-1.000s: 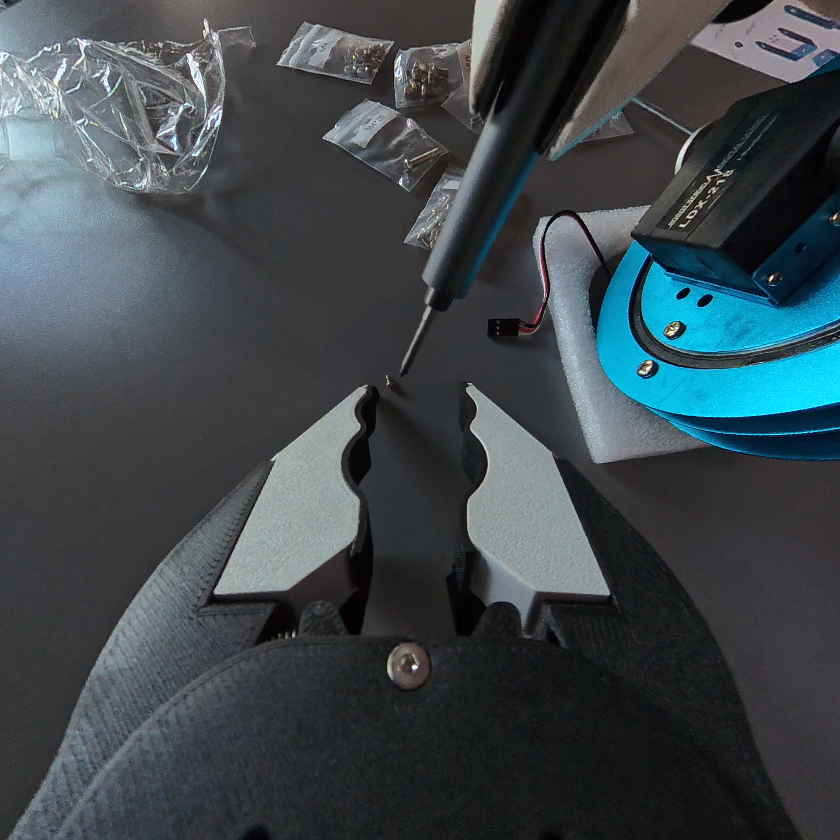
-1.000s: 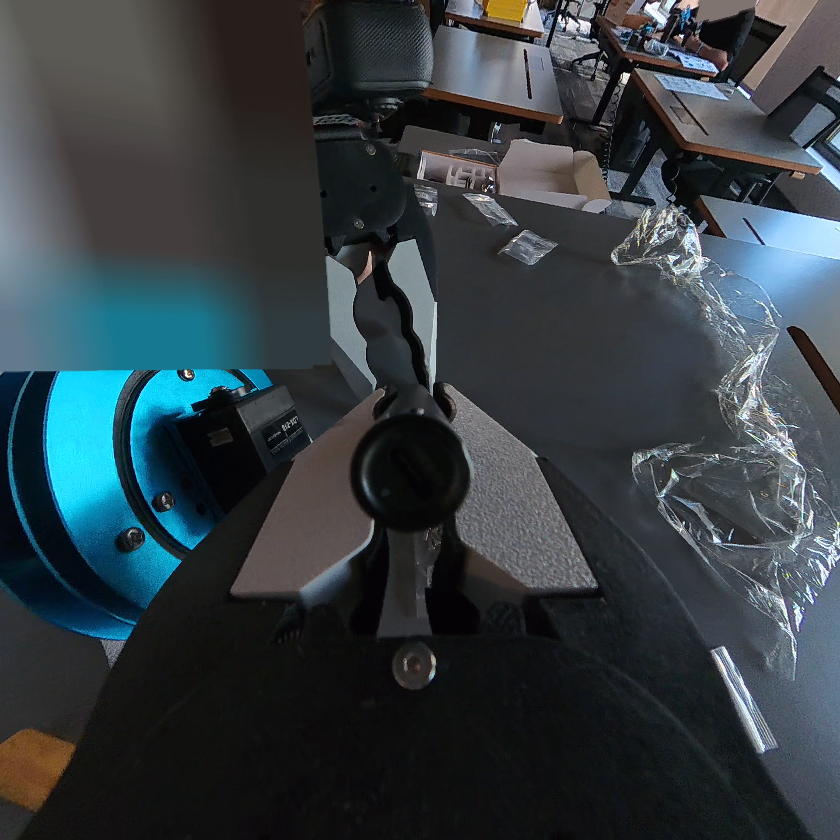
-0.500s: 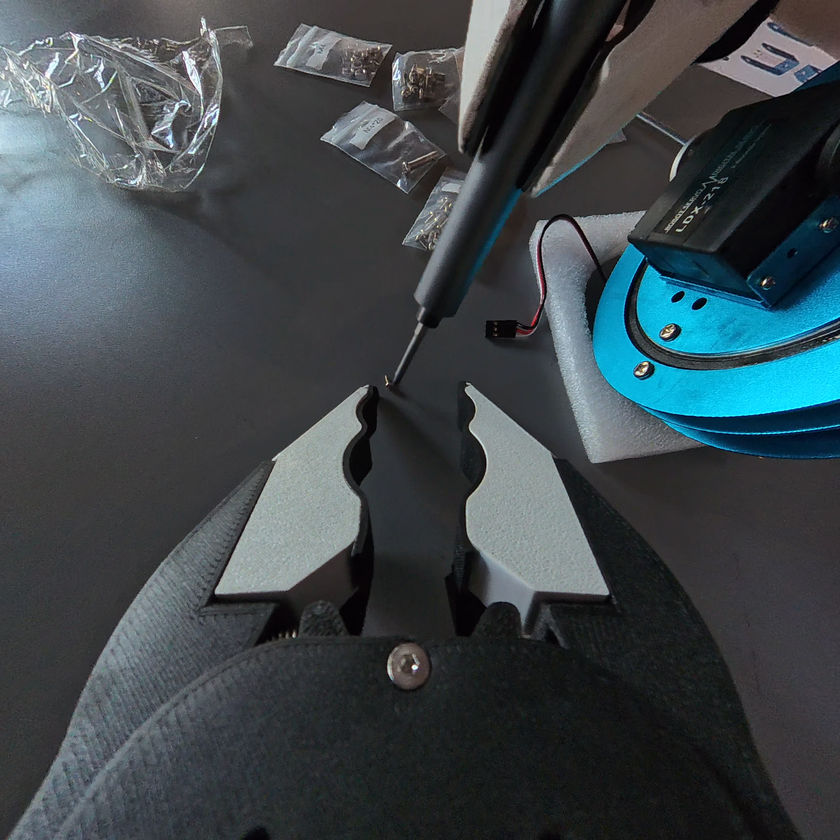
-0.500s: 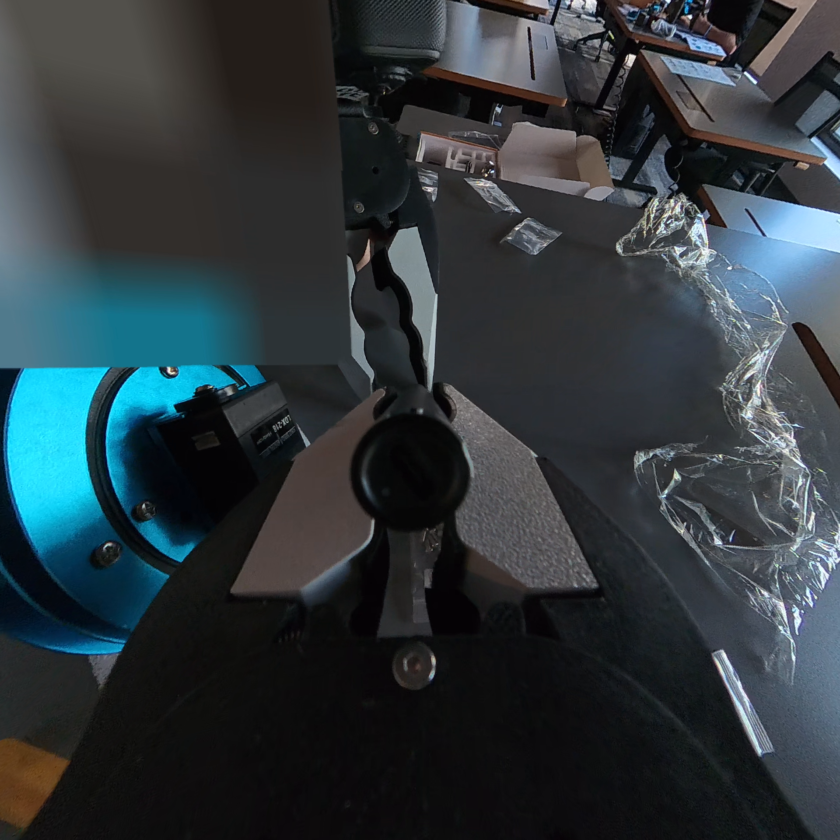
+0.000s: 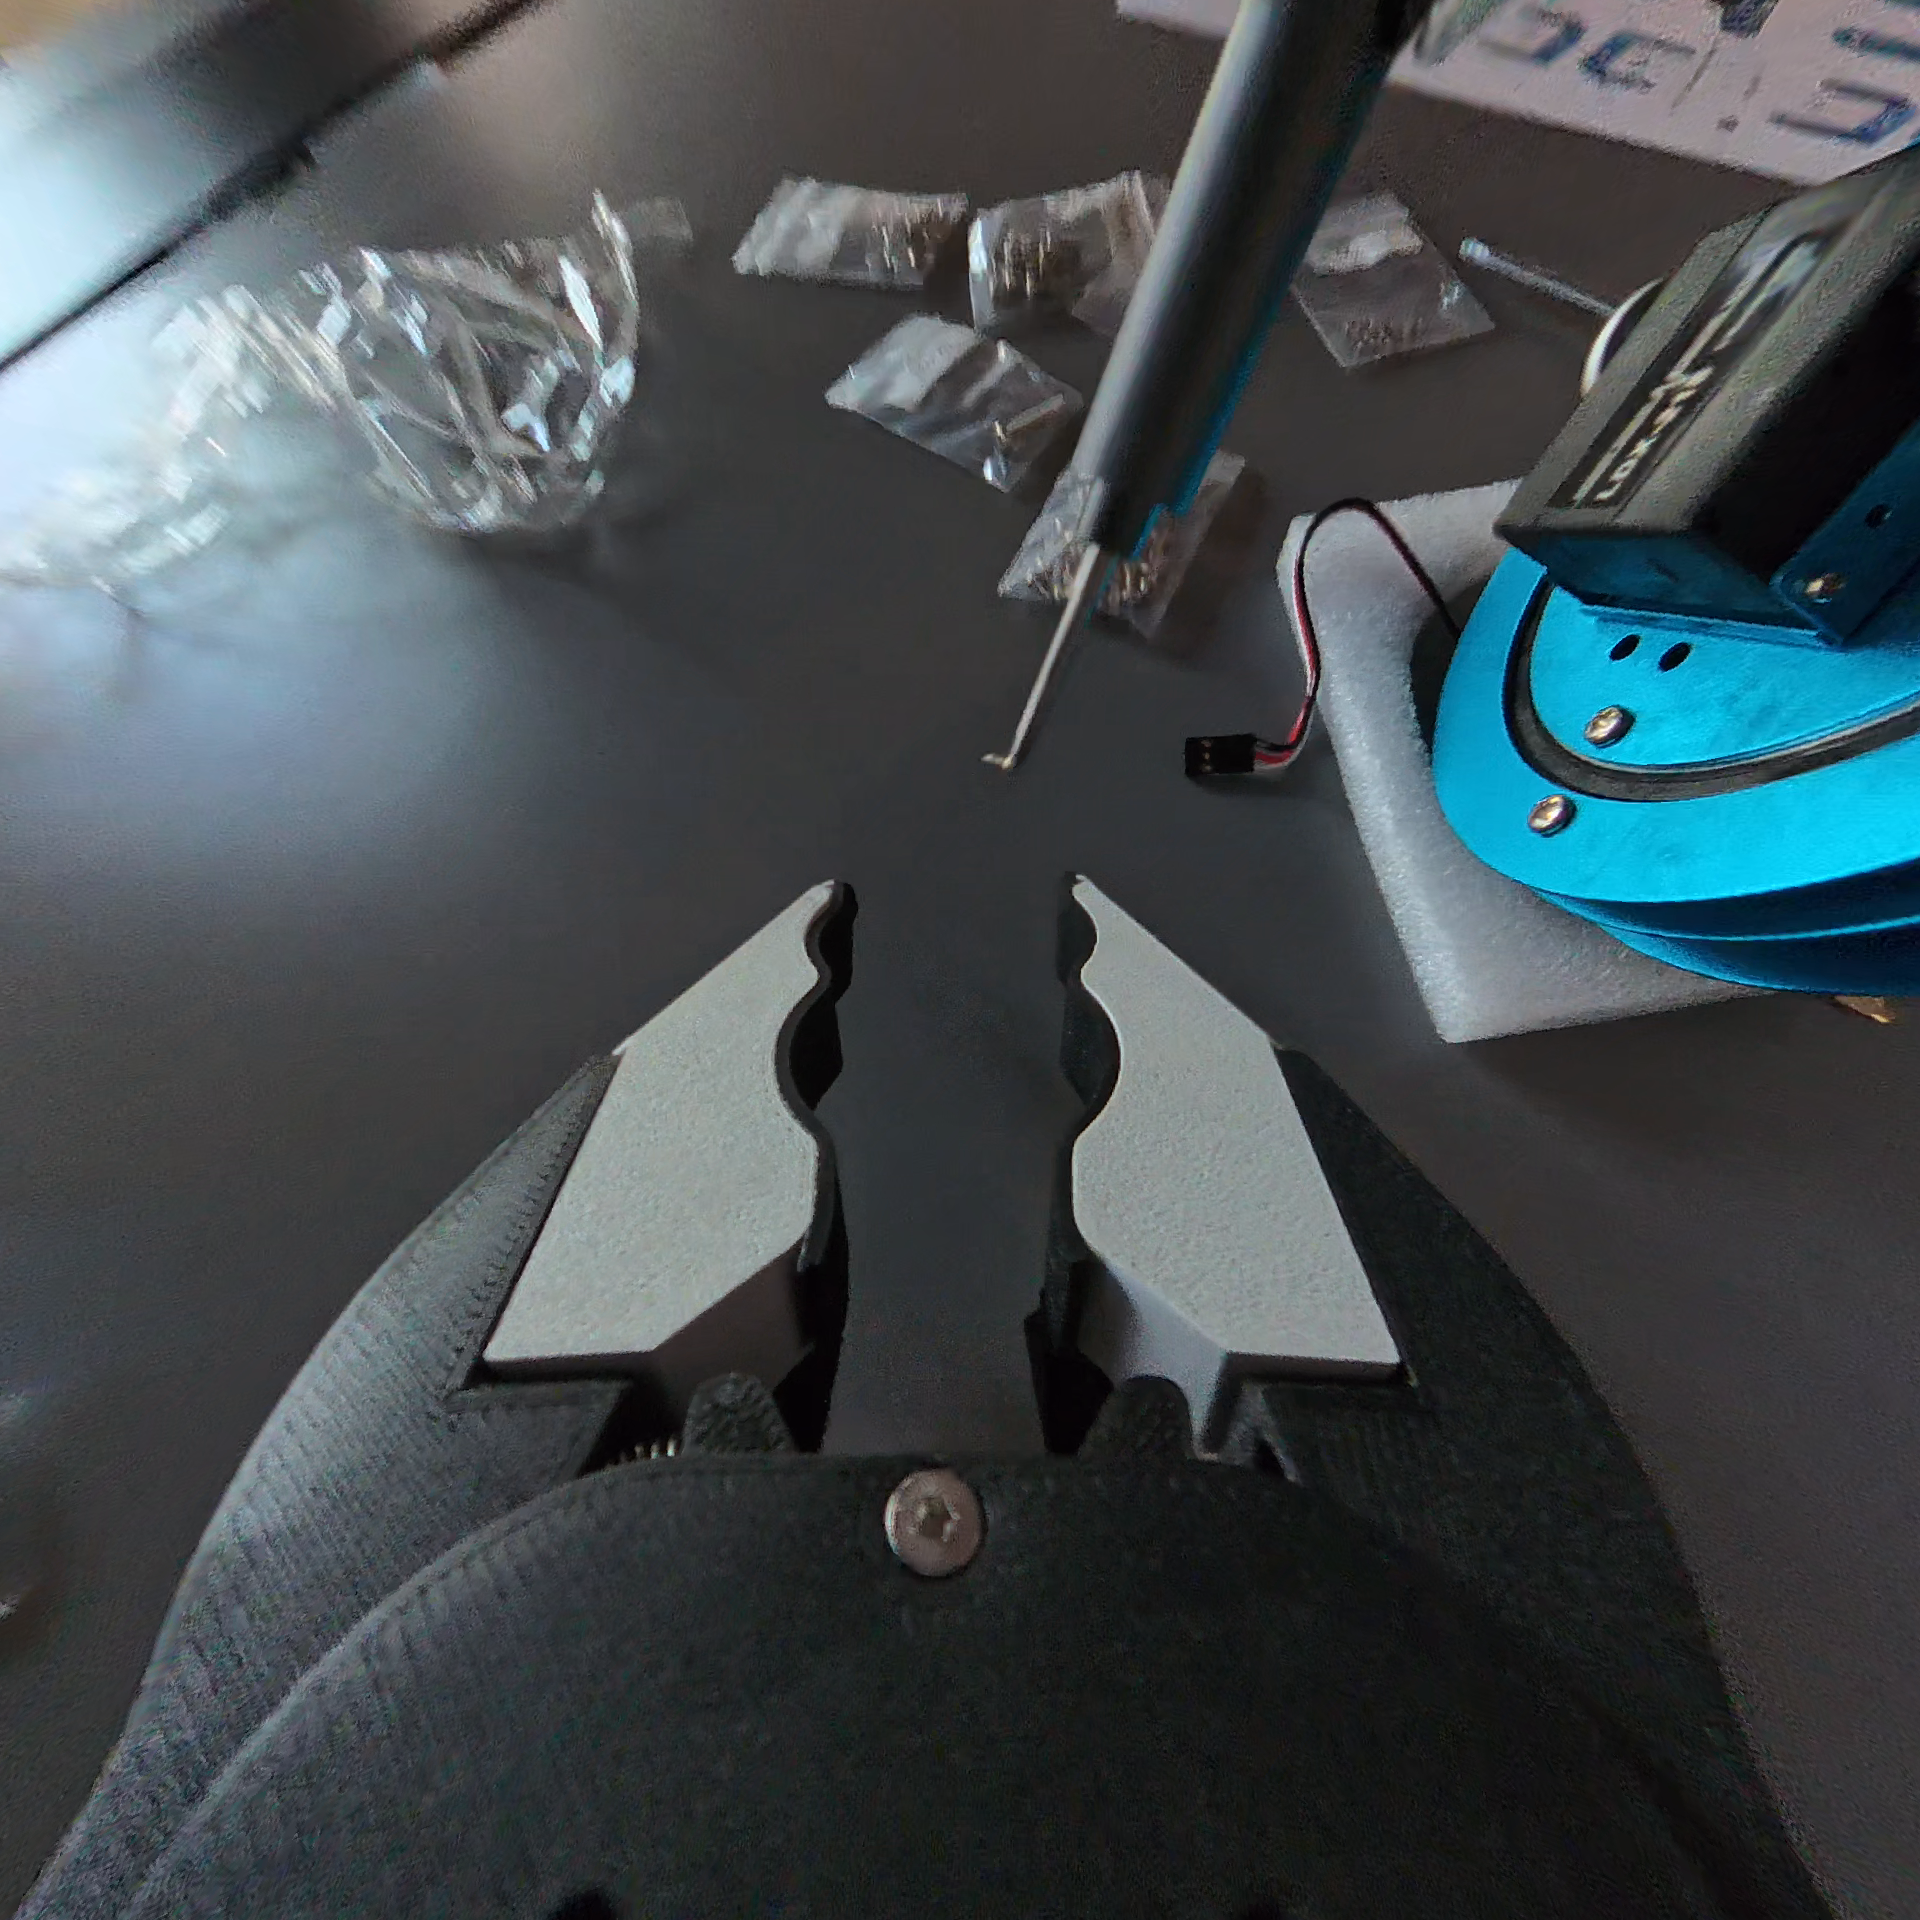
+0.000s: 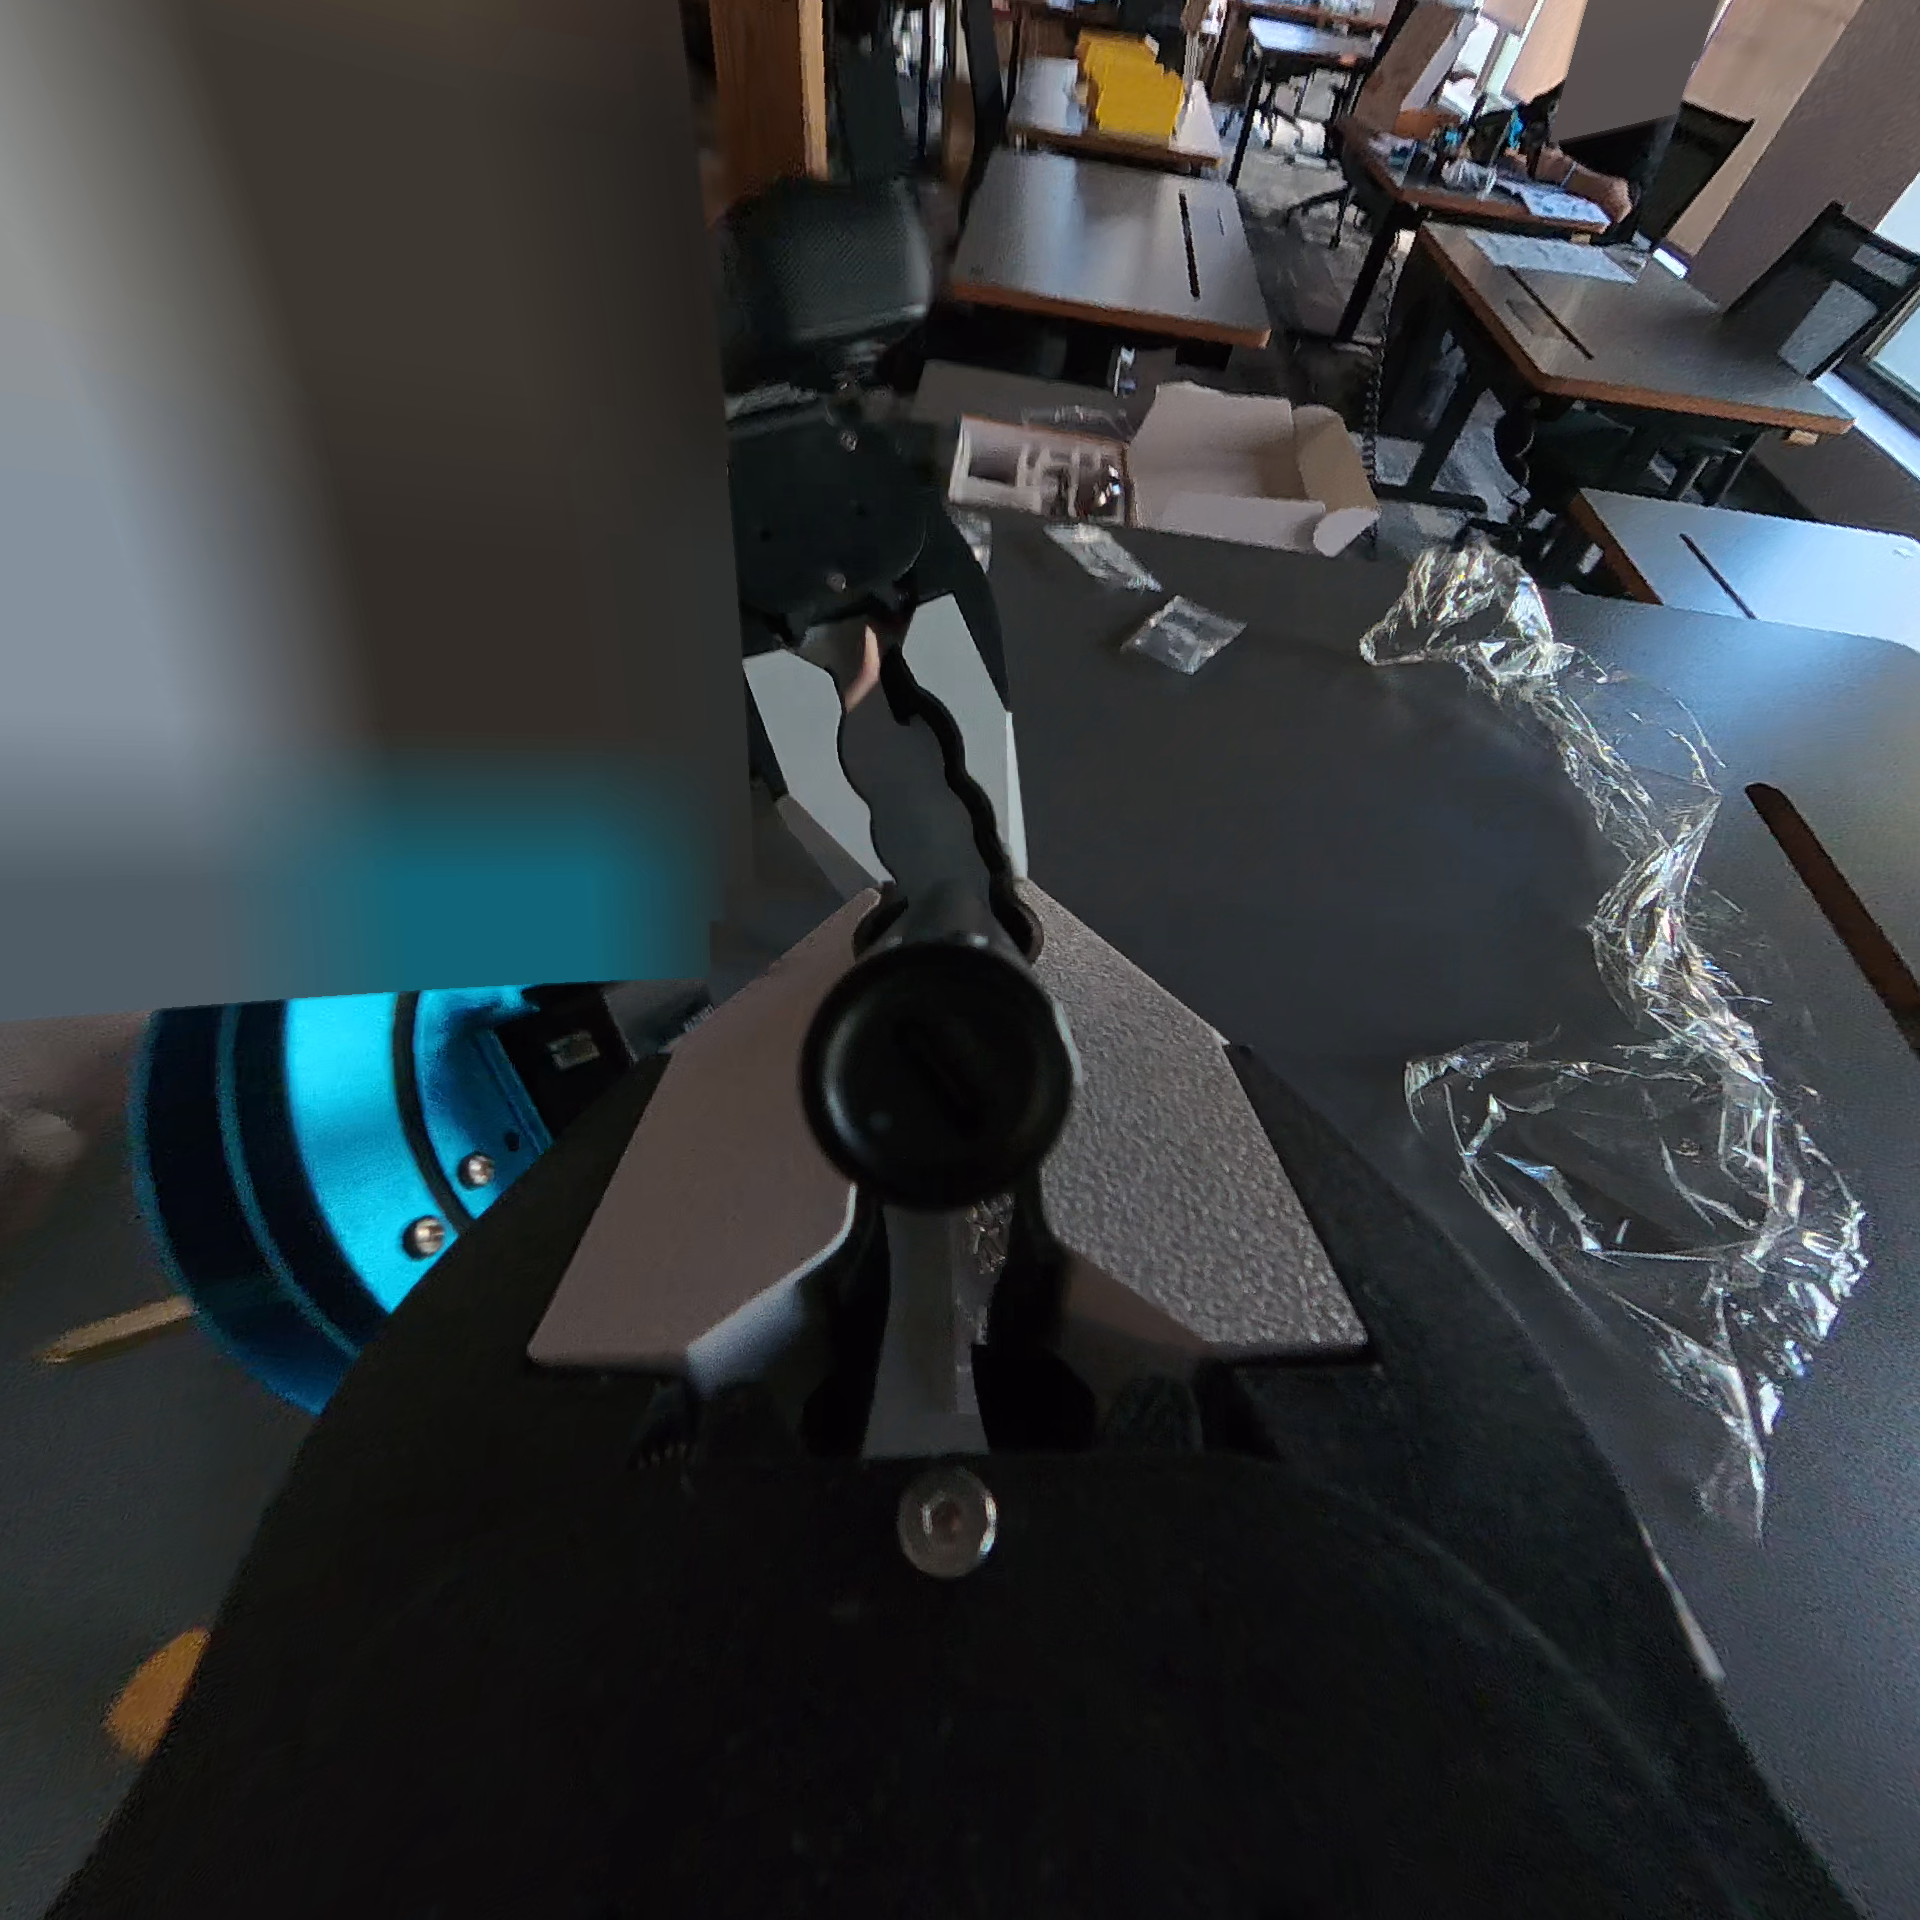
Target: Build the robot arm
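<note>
Several small clear plastic zip bags (image 5: 940,400) lie flat on the far part of the matte dark grey worktop (image 5: 416,831), each holding a little heap of metal screws; one more such bag (image 5: 1127,556) sits just behind the shaft of the slim dark grey screwdriver (image 5: 1195,312). Farther off in the right wrist view, an open white cardboard box (image 6: 1236,478) stands at the worktop's far edge with small parts inside, too blurred to tell apart.

The left claw (image 5: 958,899) stands with its grey, wavy-edged fingers parted and nothing between them, low over bare worktop. The right claw (image 6: 940,914) is clamped around the screwdriver's round handle, whose black end cap faces the camera. In the left wrist view the screwdriver slants down from the top, and a tiny metal screw (image 5: 995,758) sits at its thin tip, close to the worktop and ahead of the left claw.

To the right, a glossy blue anodised round metal base (image 5: 1683,831) carrying a black boxy servo (image 5: 1714,395) rests on a white foam pad (image 5: 1455,935). A red-and-black wire with a black plug (image 5: 1205,753) trails off the foam. A crumpled sheet of clear cellophane (image 5: 447,416) lies at far left.
</note>
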Demonstrator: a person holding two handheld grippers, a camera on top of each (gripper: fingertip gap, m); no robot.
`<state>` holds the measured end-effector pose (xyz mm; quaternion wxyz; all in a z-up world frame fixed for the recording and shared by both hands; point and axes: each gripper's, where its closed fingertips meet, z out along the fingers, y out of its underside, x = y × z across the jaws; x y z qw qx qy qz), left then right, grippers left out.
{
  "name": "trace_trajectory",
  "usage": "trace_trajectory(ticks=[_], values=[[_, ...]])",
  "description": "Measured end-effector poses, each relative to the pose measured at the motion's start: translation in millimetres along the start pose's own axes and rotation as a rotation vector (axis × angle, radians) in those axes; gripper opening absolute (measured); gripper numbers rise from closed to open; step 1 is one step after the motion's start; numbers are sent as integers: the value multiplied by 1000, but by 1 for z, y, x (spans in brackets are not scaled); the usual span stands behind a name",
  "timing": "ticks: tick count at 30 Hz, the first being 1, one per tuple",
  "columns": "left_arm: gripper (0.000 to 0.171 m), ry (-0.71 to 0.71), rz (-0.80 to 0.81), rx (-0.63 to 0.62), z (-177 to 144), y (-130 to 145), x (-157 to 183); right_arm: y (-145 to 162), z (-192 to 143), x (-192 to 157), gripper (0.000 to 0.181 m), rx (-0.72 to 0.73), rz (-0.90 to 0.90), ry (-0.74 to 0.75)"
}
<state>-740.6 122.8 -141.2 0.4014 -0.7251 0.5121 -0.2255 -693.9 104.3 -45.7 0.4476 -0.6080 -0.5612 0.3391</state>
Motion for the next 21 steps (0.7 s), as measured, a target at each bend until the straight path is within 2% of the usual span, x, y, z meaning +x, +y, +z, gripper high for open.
trace_trajectory(ticks=[5,7,9,14,17,21], values=[[27,93,66,350,-37,-53,15,-27,-27,3,16,154,229,-112],[28,130,100,424,-47,-64,26,-38,-35,6,16,217,300,-131],[24,102,96,476,-52,-73,27,-48,-41,8,16,266,360,-149],[21,209,-72,633,-71,-107,32,-69,-58,10,15,382,474,-190],[19,144,-56,681,-80,-119,24,-78,-68,10,15,436,517,-225],[23,-25,113,717,-90,-128,23,-81,-70,10,15,465,569,-253]])
